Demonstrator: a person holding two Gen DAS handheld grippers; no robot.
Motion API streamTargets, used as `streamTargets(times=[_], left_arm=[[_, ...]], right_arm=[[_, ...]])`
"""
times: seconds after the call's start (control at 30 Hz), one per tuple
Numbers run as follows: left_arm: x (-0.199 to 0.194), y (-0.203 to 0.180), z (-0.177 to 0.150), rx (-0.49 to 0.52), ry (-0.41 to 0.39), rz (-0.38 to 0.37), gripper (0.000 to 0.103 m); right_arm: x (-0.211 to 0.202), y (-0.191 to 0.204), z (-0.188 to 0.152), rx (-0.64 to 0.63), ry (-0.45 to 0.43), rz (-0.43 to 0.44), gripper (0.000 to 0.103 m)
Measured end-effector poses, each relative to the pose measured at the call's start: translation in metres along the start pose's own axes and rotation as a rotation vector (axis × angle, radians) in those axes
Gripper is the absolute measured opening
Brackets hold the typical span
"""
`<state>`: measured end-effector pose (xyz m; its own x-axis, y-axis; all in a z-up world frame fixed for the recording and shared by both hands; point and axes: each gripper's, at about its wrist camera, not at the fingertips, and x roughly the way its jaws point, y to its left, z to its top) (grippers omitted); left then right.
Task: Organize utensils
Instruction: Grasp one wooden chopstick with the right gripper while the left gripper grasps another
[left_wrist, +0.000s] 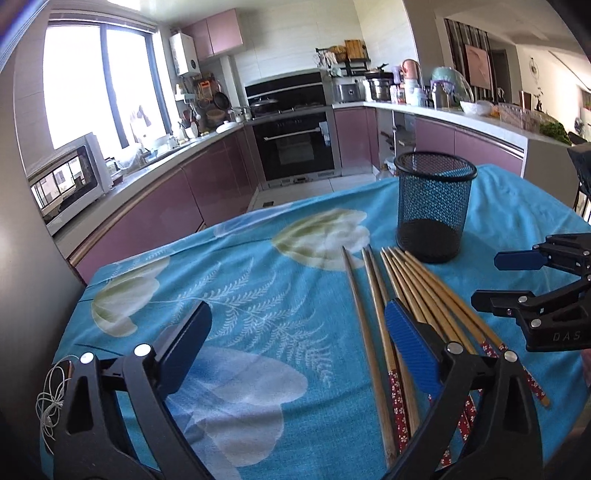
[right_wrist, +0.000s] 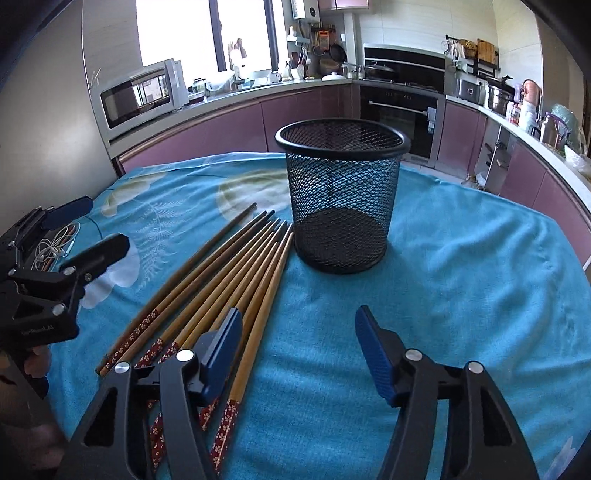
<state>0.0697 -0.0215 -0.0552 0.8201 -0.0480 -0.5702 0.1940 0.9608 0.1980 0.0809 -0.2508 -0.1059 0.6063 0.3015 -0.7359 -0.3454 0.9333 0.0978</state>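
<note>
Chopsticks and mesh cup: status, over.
Left gripper open, right gripper open, both empty. Chopsticks flat on the blue cloth, beside the upright mesh cup, cup empty. Nothing blocking.

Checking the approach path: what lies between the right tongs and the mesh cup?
Only bare blue tablecloth lies between the right tongs and the mesh cup, seen in the right wrist view; the chopsticks lie off to the left.

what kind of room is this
A home kitchen, most likely. A built-in oven sits among pink cabinets, a microwave stands on the counter, and pots crowd the worktop. The chopsticks and mesh holder lie on a blue cloth-covered table.
</note>
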Motion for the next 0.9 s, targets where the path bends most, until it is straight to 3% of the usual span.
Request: streamTargets(times=[0.13,0.23,0.6,0.7,0.9], left_arm=[[0.024,-0.004,-0.003,0.015,0.076,-0.032,0.081],[0.037,-0.005,-0.004,0.012,0.118,-0.054,0.074],[0.060,-0.015,0.006,0.059,0.161,-0.126,0.067],[0.071,-0.017,0.007,0.068,0.196,-0.124,0.057],[0.084,-0.021,0.009,0.071,0.234,-0.169,0.046]], right_arm=[[0.010,0.001,0.002,0.006,0.060,0.016,0.044],[0.010,-0.001,0.003,0.014,0.070,0.025,0.042],[0.021,-0.002,0.015,0.001,0.110,0.023,0.033],[0.022,-0.003,0.017,-0.001,0.114,0.026,0.031],[0.025,-0.004,0.022,-0.014,0.123,0.026,0.026]])
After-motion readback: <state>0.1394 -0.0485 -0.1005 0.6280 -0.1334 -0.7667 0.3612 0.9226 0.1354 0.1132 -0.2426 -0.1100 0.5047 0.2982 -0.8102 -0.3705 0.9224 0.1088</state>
